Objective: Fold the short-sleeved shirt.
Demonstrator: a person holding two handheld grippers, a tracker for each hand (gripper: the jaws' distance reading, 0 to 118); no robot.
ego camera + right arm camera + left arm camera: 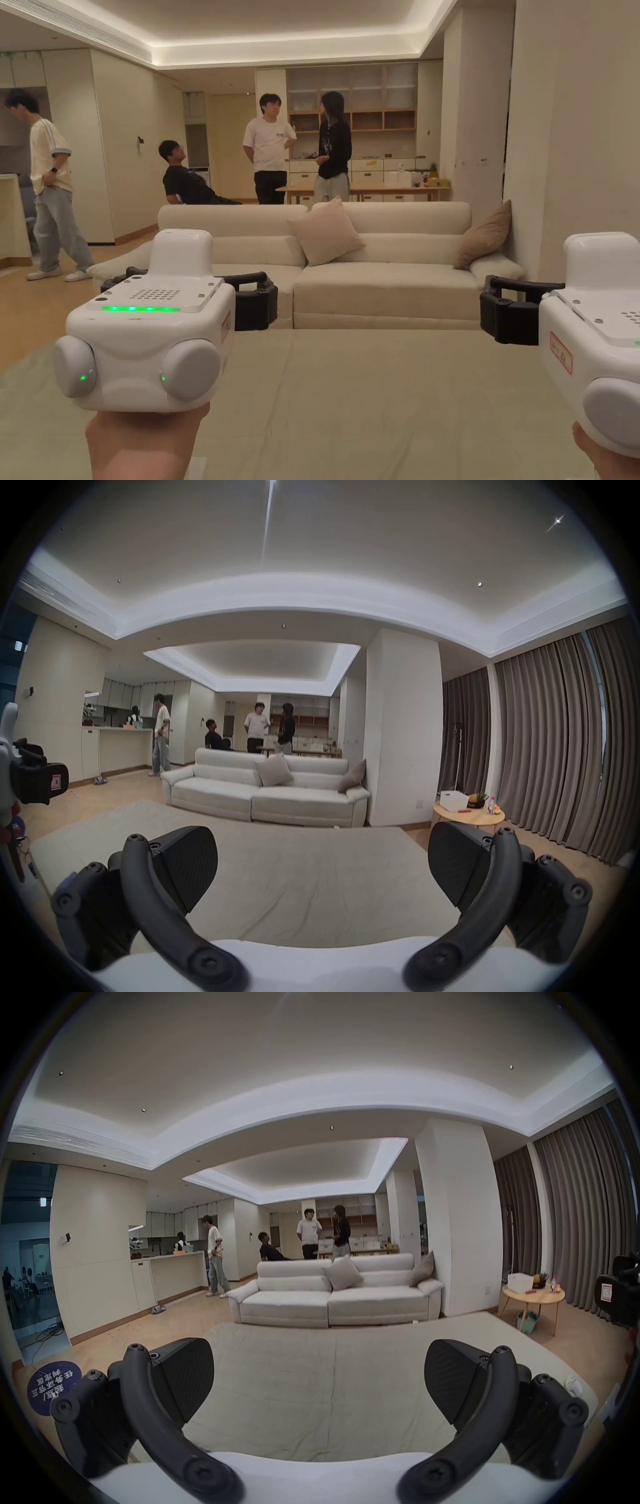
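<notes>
From the head view, two hand-held grippers were raised level above a pale mat spread in front of a cream sofa. The left gripper sat left of the sofa's middle, the right gripper toward the sofa's right end. Two cushions leaned on the sofa, and four people were behind it or off to its left. No short-sleeved shirt lay anywhere on the mat near the sofa.

In the left gripper view, the left gripper had its two jaws spread wide with nothing between them, the bare mat beneath and the sofa beyond.

In the right gripper view, the right gripper likewise had both jaws parted and empty, with a round side table to the right of the sofa.

Folding seemed not yet begun. The next move probably called for looking down to find the shirt, then reaching for it.
</notes>
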